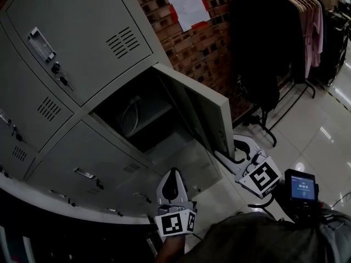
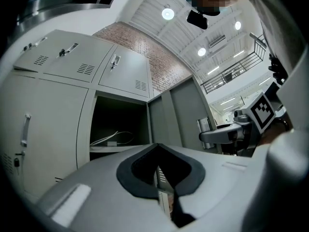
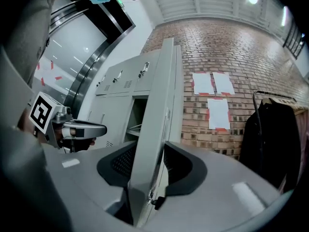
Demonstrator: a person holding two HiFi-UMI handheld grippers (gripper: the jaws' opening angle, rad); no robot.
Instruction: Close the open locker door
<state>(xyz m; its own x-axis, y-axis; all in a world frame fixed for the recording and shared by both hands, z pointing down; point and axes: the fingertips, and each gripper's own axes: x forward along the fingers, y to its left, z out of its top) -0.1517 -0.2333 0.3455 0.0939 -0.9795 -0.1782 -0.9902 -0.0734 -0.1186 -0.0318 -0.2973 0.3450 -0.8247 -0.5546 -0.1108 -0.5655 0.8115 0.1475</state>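
1 grey locker door (image 1: pixel 205 114), wide open

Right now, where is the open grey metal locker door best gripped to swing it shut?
Its free vertical edge, opposite the hinges, approached edge-on from the front: the grey metal locker door is a thin flat panel standing open, so fingers can straddle it there. The right gripper sits there now.

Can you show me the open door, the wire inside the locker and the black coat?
open door (image 1: pixel 211 114), head view, panel's middle.
wire (image 1: pixel 124 115), head view, its loop.
black coat (image 1: pixel 258 48), head view, its body.
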